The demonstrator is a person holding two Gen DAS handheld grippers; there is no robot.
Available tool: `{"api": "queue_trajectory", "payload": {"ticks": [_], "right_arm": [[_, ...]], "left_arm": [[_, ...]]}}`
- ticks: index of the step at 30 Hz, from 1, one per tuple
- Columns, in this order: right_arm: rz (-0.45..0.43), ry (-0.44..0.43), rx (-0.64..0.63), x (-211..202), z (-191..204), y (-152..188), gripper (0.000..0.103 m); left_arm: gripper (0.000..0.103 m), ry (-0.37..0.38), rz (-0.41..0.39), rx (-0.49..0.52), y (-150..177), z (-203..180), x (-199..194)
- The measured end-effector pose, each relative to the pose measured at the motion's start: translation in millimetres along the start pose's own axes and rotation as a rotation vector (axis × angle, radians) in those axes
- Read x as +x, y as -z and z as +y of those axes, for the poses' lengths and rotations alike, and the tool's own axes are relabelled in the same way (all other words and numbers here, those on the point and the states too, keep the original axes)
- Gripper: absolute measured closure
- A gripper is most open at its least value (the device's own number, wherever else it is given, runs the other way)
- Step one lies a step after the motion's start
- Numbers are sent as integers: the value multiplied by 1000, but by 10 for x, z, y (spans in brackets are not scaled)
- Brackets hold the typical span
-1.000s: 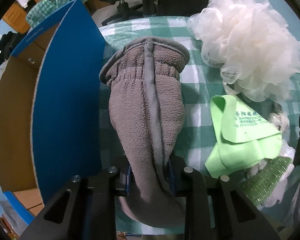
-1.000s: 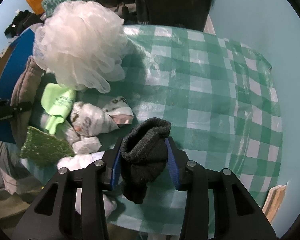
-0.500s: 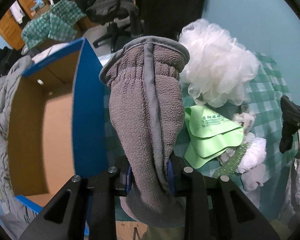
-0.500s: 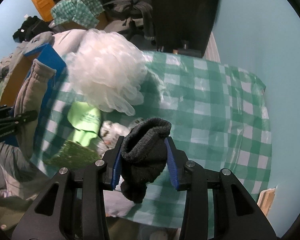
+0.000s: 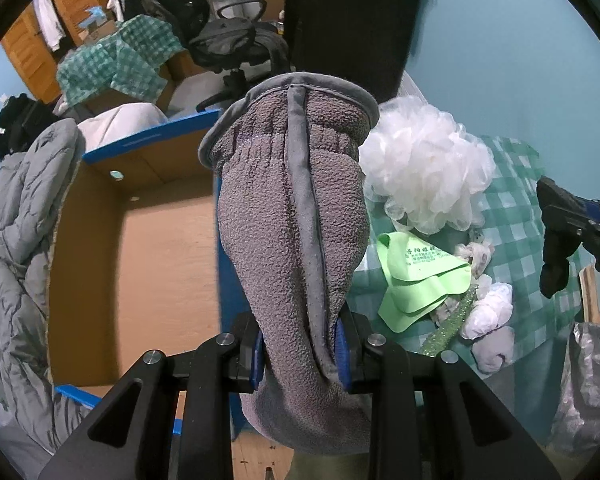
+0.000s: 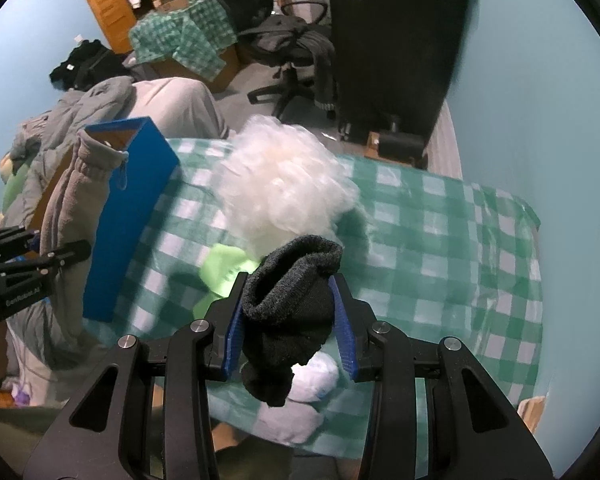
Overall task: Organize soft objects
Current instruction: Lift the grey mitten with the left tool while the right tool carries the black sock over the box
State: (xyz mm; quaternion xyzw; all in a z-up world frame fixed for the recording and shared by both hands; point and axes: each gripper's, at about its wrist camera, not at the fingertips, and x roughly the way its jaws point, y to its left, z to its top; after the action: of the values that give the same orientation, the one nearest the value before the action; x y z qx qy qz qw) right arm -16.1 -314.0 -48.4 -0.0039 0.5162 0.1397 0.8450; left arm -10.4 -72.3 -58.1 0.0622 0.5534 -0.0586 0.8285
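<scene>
Two items in hand | left gripper pinches grey fleece mitten by cardboard box at tabletop's left edge | right gripper pinches black sock | box looks bare; white loofah, green cloth left on checked tabletop.

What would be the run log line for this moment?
left gripper: shut on grey mitten | right gripper: shut on black sock | box: open
</scene>
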Motion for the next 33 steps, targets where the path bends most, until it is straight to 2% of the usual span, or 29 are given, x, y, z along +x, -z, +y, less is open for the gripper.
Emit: {"api": "queue_trajectory", "payload": {"ticks": [11,23,33], "right_arm": [[-26,-60,-75,19,476,-279,65],[-36,-122,-155,147,1018,-533,65],[-36,-187,-244,306,1532,-748,65]], "left_arm": [[75,-5,-34,-61,48,322,-210],[75,14,-38,-172,99,734,-308],[75,-31,-40,-237,174,1068,-299]]}}
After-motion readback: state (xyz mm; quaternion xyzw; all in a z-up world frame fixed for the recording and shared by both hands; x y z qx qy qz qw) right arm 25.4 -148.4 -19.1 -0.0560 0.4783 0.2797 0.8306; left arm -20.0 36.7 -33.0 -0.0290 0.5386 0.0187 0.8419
